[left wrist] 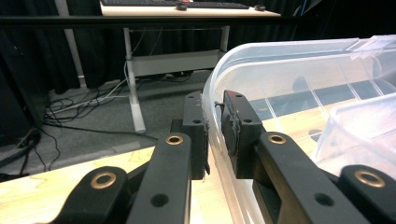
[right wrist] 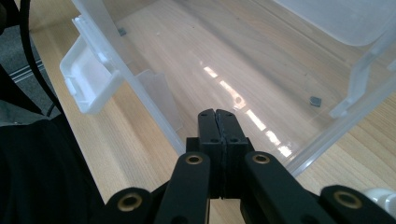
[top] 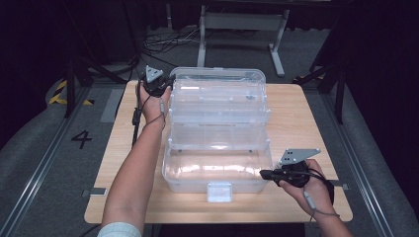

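The left gripper (left wrist: 214, 128) is clamped on the rim of the clear plastic box (top: 217, 143) at its far left corner, one jaw outside the wall and one inside. The right gripper (right wrist: 217, 122), jaws pressed together on nothing, rests at the box's near right corner by the white latch (top: 219, 192). The box sits mid-table (top: 301, 123) with bare wood on both sides, and a "4" (top: 81, 138) marks the floor to the left.
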`<action>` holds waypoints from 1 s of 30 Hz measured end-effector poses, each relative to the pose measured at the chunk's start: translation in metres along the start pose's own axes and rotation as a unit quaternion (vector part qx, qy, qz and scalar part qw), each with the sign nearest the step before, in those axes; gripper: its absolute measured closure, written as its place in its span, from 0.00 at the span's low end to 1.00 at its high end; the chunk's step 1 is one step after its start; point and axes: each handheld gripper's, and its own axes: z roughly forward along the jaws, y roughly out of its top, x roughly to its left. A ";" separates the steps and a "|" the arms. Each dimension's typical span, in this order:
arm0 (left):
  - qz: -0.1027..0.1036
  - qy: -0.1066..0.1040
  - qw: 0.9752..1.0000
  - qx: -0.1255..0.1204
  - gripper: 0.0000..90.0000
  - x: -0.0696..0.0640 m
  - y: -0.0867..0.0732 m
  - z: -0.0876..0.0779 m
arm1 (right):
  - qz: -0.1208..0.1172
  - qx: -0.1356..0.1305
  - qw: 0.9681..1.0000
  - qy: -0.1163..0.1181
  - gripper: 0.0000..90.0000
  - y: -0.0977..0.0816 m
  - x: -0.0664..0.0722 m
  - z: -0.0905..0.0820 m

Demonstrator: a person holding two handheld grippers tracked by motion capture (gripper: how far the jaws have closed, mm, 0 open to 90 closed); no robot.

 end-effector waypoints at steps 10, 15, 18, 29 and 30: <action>-0.012 -0.003 1.000 0.005 0.88 0.003 -0.006 0.007 | 0.002 0.000 1.000 0.003 1.00 0.000 -0.001 0.001; -0.019 -0.004 1.000 0.010 0.88 0.005 -0.010 0.010 | 0.003 -0.002 1.000 0.004 1.00 0.000 -0.001 0.001; -0.019 -0.003 1.000 0.012 0.88 0.005 -0.011 0.012 | 0.003 -0.002 1.000 0.004 1.00 0.000 -0.001 0.001; -0.021 -0.003 1.000 0.018 0.87 0.007 -0.016 0.016 | 0.005 -0.002 1.000 0.007 1.00 -0.001 -0.002 0.002; -0.020 -0.002 1.000 0.020 0.86 0.007 -0.017 0.017 | 0.006 -0.002 1.000 0.007 1.00 -0.001 -0.002 0.002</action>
